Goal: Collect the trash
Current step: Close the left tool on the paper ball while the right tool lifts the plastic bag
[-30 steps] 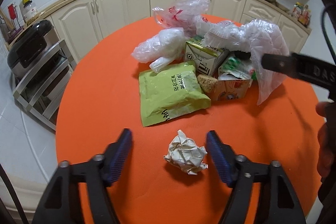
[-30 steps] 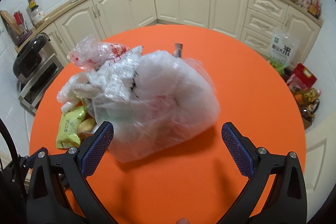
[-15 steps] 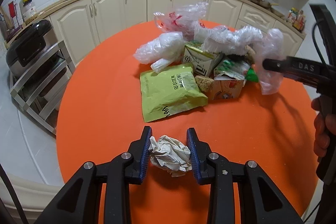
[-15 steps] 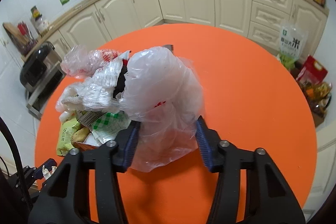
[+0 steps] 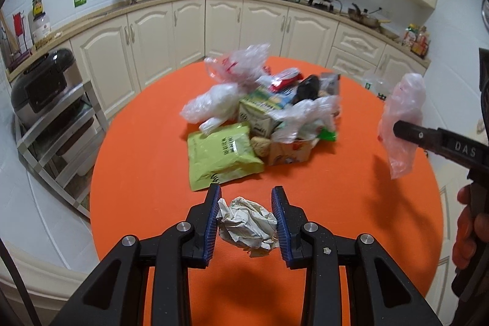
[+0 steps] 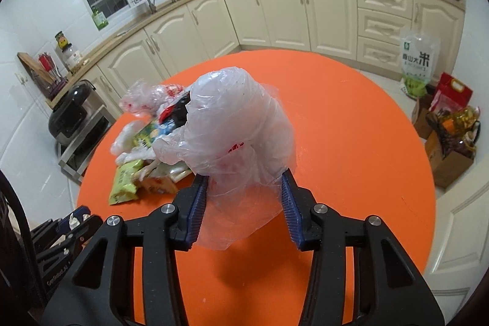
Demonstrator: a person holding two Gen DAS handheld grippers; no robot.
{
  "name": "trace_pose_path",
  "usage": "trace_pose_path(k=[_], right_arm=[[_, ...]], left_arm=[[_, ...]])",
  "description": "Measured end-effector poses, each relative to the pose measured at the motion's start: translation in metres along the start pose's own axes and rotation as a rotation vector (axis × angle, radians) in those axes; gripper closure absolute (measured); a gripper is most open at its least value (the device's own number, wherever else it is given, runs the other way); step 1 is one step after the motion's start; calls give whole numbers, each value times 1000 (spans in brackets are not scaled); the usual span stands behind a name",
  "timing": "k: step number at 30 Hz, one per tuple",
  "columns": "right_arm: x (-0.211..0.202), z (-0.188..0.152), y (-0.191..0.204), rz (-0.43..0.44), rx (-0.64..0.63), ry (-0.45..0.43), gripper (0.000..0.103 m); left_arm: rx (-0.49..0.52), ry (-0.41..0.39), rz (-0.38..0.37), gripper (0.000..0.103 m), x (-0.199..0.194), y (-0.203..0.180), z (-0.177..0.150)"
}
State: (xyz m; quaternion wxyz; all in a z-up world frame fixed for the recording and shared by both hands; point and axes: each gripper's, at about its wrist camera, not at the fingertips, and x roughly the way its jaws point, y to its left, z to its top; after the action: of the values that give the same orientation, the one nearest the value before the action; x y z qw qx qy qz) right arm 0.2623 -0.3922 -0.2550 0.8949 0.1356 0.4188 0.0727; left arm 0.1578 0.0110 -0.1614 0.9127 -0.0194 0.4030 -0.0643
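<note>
My left gripper (image 5: 246, 222) is shut on a crumpled white paper ball (image 5: 247, 224) and holds it above the near part of the round orange table (image 5: 140, 148). My right gripper (image 6: 244, 203) is shut on a clear plastic bag (image 6: 238, 136), lifted off the table; the bag also shows at the right of the left wrist view (image 5: 403, 118). A trash pile (image 5: 262, 115) lies mid-table: a green snack packet (image 5: 221, 152), cartons, and more plastic bags (image 5: 214, 106).
Cream kitchen cabinets (image 5: 214, 29) curve behind the table. A metal rack with a black cooker (image 5: 42, 87) stands at left. A rice bag (image 6: 418, 63) and boxes of goods (image 6: 449, 130) sit on the floor at right.
Both grippers closed: the left on the paper ball, the right on the plastic bag. Both lifted; the bag came away from the pile, uncovering cartons beneath.
</note>
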Motion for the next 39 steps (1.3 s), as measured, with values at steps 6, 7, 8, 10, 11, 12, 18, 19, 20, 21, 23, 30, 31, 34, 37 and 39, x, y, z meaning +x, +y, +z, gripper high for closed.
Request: trace_pose_path(k=[6,7,8,10,11,12,18,19,20,21,23,30,31,34,37,39], right_arm=[[-39,-9,-10,28,22,-66,60],[-47,-10,-14,30,28,-80,60],[-55,-11,-18,32,33,-93,60],[-72,-15,-29,24,47,-123,60],[-81,-17,-35,18,56,-139,60],[-89,-18,-41,15,64,-150,60],[-144,-37,-95,-33,146,-232,60],[-151,-40,-103,-49,155,-242,60],[-159,-44,-113,-74,166,-253,60],[-167,-50,-126,-103,183,-260,60],[-175,-61,-152,-137,231,-257,60],[-175,-113,-260,-245,446,-185,60],[-172,-121,-272,-252,472,-171,60],[-157,-143,-310,-257,541,-132,60],[-135,-164,-342,-257,606,-83,60],[-118,-174,-361,-244,646,-51,60]], left_arm=[[72,-57,-10,73,-29,-37,4],[85,-66,-16,73,-33,-45,5],[100,-76,-24,73,-37,-54,6],[132,-96,-45,73,-45,-74,9],[149,-103,-59,73,-48,-84,10],[169,-111,-76,73,-50,-98,11],[274,-126,-182,73,-55,-169,10],[292,-121,-204,73,-53,-182,9],[305,-116,-222,73,-51,-192,9],[321,-107,-245,73,-47,-206,8],[354,-82,-292,73,-37,-234,6],[492,50,-421,73,24,-329,-9],[506,72,-437,73,32,-342,-12],[553,141,-459,73,72,-379,-20],[580,200,-459,73,124,-406,-20],[593,236,-451,73,156,-426,-19]])
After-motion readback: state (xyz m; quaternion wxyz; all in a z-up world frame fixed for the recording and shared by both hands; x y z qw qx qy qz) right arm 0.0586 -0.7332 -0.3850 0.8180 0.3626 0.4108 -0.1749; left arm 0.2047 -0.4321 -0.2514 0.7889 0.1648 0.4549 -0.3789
